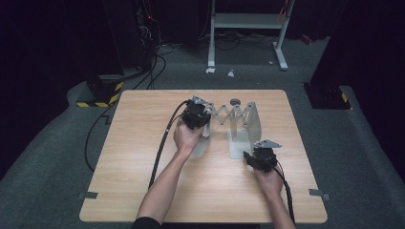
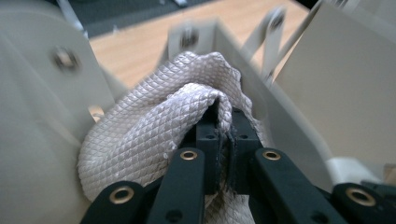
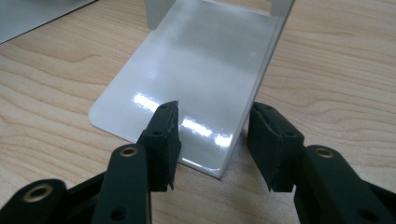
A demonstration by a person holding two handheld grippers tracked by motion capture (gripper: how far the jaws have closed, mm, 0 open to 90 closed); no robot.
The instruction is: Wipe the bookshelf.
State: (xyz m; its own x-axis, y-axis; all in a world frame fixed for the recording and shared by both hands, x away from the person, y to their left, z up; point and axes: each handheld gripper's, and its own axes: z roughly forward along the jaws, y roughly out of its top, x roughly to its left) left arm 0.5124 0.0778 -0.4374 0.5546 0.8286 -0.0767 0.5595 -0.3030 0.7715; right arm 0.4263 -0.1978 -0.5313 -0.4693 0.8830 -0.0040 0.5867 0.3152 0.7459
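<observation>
A grey metal scissor rack (image 1: pixel 235 116) stands mid-table, its two L-shaped end plates joined by a folding lattice. My left gripper (image 1: pixel 199 123) reaches into the rack's left end, shut on a bunched white cloth (image 2: pixel 149 135) with a scale-like weave. The cloth folds over the closed left gripper (image 2: pixel 226 135), between the pale plates (image 2: pixel 32 121). My right gripper (image 1: pixel 248 157) sits low at the front of the right plate's flat foot (image 3: pixel 201 70). The right gripper (image 3: pixel 212 137) is open, its jaws straddling the foot's near right corner with gaps on both sides.
The wooden table (image 1: pixel 143 181) has bare room at the left and along the front. Black cables trail from both grippers (image 1: pixel 160 152). A white frame (image 1: pixel 248 21) and dark stands are on the carpet beyond the far edge.
</observation>
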